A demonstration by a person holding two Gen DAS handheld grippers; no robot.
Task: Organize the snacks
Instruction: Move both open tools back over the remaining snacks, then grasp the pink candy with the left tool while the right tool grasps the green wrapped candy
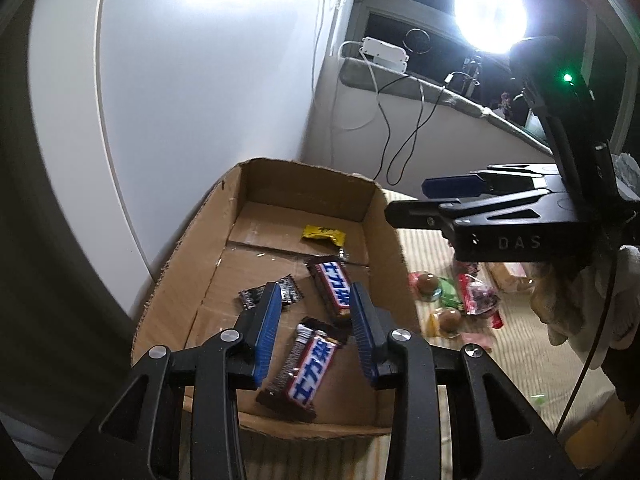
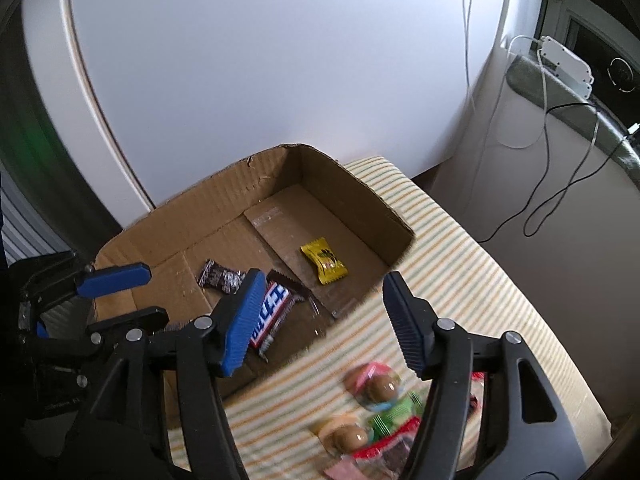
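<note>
Left gripper (image 1: 314, 330) is over the cardboard box (image 1: 188, 256), jaws spread and holding nothing; a chocolate bar (image 1: 306, 368) lies on the box floor right between the fingers, not gripped. A second chocolate bar (image 1: 334, 286) sits at 1 o'clock from it, close to the box's right wall. A small black wrapper (image 1: 288, 292) is at 11 o'clock, partly hidden behind the left finger. A yellow candy (image 1: 322, 234) lies toward the far end of the box, apart from the bars.

Right gripper (image 2: 320, 320) hangs above the box's near right edge and the striped cloth (image 2: 460, 264), jaws wide apart, empty. From this view, only one bar (image 2: 270, 312) shows, half covered by the left finger, with the black wrapper at 10 o'clock from it and the yellow candy at 2 o'clock.

Loose snack pile (image 2: 372, 412) is on the cloth outside the box, at 5 o'clock from the right gripper, blurred: round brown sweets, green and red wrappers. In the left view the same pile is at 3 o'clock from the box, under the right gripper
</note>
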